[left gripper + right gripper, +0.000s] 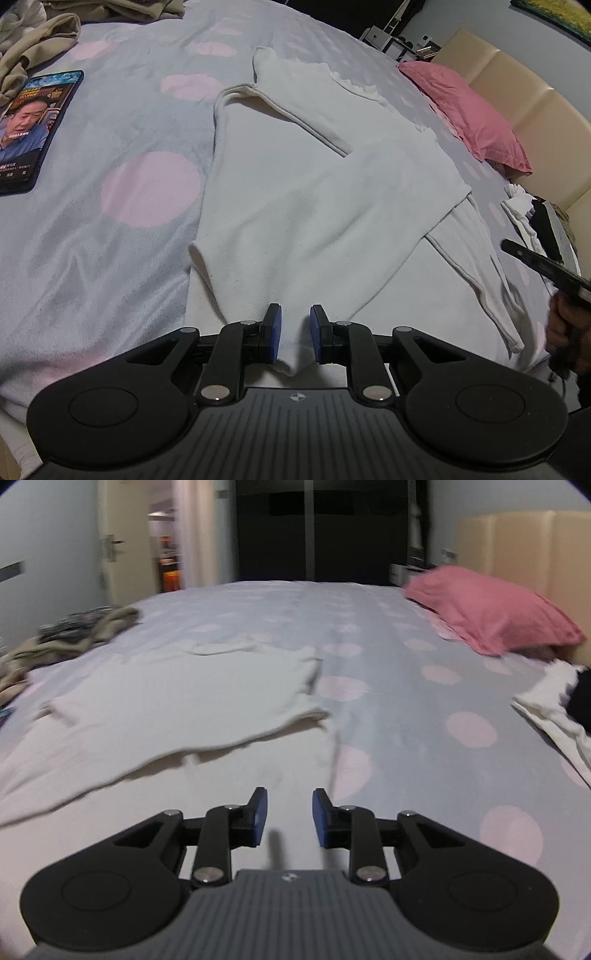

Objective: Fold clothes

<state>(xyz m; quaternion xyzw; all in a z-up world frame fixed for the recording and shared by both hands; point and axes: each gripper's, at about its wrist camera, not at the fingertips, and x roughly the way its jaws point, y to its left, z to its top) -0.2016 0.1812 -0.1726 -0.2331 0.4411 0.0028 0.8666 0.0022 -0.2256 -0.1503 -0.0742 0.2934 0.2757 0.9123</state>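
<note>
Left tongs [295, 332] tilt downward, pinching white garment [314, 192] hem.

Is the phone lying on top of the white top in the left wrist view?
No, the phone lies on the dotted bedsheet, apart from the white top.

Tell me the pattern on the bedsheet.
Pale blue-grey bedsheet with pink dots; clearest in the right wrist view.

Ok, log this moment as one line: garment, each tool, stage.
white top: flat on bed, sleeves folded across | left tool: pinching hem fold | right tool: open, empty | stage: mid-fold
</note>
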